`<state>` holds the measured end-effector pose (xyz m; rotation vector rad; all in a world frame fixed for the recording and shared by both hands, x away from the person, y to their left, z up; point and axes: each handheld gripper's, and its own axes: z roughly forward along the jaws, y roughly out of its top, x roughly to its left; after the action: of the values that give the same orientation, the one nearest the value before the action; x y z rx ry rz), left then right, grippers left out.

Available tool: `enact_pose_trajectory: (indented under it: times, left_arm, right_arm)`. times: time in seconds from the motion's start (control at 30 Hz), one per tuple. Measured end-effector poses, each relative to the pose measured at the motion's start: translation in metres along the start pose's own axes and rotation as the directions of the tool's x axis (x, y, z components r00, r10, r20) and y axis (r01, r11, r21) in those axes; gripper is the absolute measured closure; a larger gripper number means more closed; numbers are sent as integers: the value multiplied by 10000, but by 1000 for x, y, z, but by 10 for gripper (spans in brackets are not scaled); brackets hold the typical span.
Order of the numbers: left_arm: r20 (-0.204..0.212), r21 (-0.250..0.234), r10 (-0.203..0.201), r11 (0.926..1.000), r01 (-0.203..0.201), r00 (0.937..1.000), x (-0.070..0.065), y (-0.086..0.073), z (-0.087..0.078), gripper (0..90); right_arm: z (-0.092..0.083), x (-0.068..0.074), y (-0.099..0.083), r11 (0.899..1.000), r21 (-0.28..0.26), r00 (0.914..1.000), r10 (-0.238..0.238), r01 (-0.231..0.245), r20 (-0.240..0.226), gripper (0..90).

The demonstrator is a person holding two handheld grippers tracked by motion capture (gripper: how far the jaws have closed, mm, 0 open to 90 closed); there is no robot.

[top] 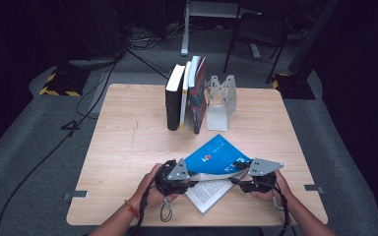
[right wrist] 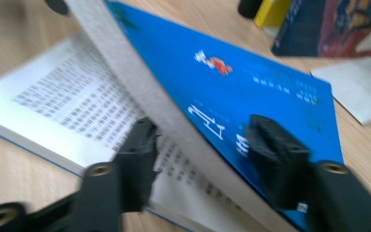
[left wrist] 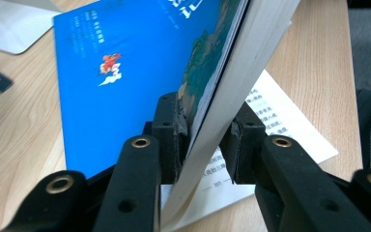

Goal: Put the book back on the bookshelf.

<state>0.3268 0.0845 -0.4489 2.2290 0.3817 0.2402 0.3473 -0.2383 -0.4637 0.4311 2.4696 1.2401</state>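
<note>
A book with a blue cover (top: 216,155) lies open near the table's front edge, its printed pages (top: 209,191) facing up. The front cover and a thick sheaf of pages are lifted off the rest. My left gripper (top: 196,178) comes in from the left. In the left gripper view it (left wrist: 205,140) is shut on the lifted sheaf (left wrist: 251,53), one pad on the cover and one on the pages. My right gripper (top: 237,173) comes in from the right. In the blurred right gripper view it (right wrist: 205,145) straddles the lifted sheaf (right wrist: 140,92) with gaps at both pads.
A row of upright books (top: 184,96) stands at the back middle of the wooden table (top: 128,137), leaning against a metal bookend (top: 221,101). The bookend's flat base (right wrist: 362,87) lies just beyond the blue book. Chairs and cables stand on the dark floor behind.
</note>
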Motion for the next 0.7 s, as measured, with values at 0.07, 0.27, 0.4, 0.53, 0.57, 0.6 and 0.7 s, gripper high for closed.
enact_pose_trajectory:
  times: [0.07,0.27,0.4,0.53,0.57,0.6,0.7]
  left_arm:
    - [-244,-37,31,10000,-32,9997,-1,-2,-3,684]
    - [-825,-18,-101,9999,100,9965,-5,-5,-8,584]
    - [-1149,142,145,9998,-130,9933,-14,1,-3,454]
    - [-1644,80,-243,9996,260,9861,-12,2,1,538]
    - [-1651,97,-315,9994,335,9858,-9,1,1,612]
    - [-1607,78,-280,9995,296,9866,-8,0,0,625]
    - [-1257,144,-234,9996,254,9918,-3,-5,-1,665]
  right_arm:
    - [1,2,4,9997,-61,9997,-255,255,-39,561]
    - [6,7,13,9961,106,9960,-880,882,-166,634]
    - [9,10,24,9923,198,9922,-1216,1221,-272,666]
    - [12,12,31,9896,268,9894,-1401,1411,-383,679]
    - [13,12,32,9885,287,9882,-1475,1487,-405,678]
    - [14,13,32,9888,304,9886,-1446,1459,-429,677]
    - [16,11,33,9929,166,9904,-1164,1179,-741,616]
